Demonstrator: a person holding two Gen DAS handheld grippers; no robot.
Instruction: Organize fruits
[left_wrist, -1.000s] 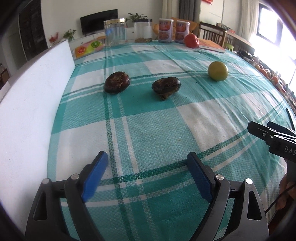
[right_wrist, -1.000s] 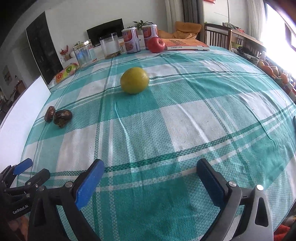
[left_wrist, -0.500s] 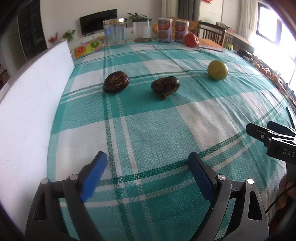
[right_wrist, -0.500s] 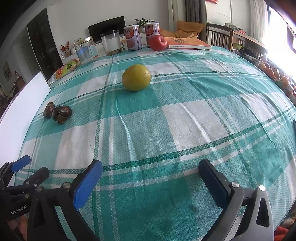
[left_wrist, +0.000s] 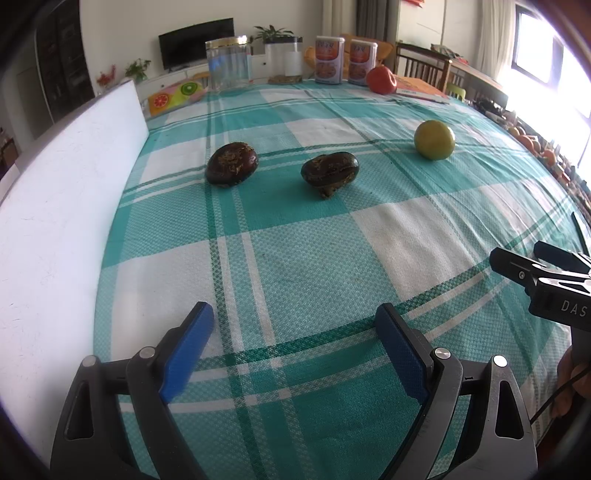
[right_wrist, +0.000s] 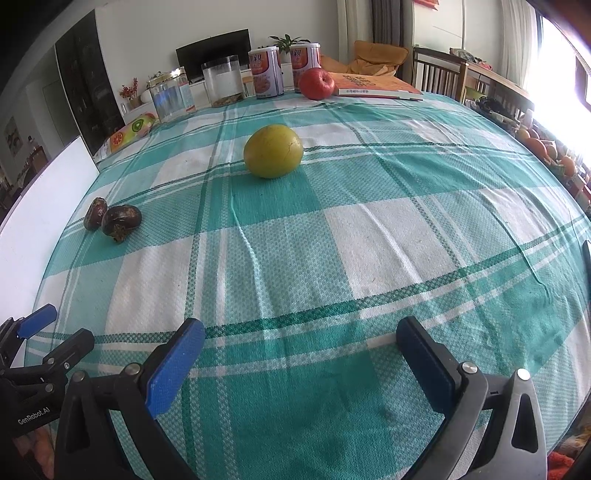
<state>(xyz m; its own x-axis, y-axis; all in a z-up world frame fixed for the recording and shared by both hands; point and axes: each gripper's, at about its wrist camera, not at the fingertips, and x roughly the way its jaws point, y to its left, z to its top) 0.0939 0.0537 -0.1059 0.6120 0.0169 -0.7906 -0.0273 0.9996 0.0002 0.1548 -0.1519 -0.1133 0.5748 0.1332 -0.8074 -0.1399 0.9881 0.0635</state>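
Two dark brown fruits lie on the teal checked tablecloth (left_wrist: 295, 266): one (left_wrist: 231, 163) to the left, the other (left_wrist: 330, 172) beside it, apart. A yellow-green round fruit (left_wrist: 434, 139) rests further right, and a red apple (left_wrist: 381, 79) sits at the far edge. My left gripper (left_wrist: 295, 325) hovers open over bare cloth, well short of the brown fruits. In the right wrist view, my right gripper (right_wrist: 301, 341) is open and holds nothing; the yellow-green fruit (right_wrist: 273, 150) lies ahead, the brown pair (right_wrist: 114, 218) far left, the apple (right_wrist: 316, 84) at the back.
A white board (left_wrist: 55, 206) runs along the table's left side. At the far edge stand clear jars (left_wrist: 228, 62), two printed cans (left_wrist: 345, 61), an orange book (right_wrist: 373, 85) and a fruit-patterned packet (left_wrist: 175, 95). Chairs (right_wrist: 439, 74) and oranges (right_wrist: 546, 151) are to the right.
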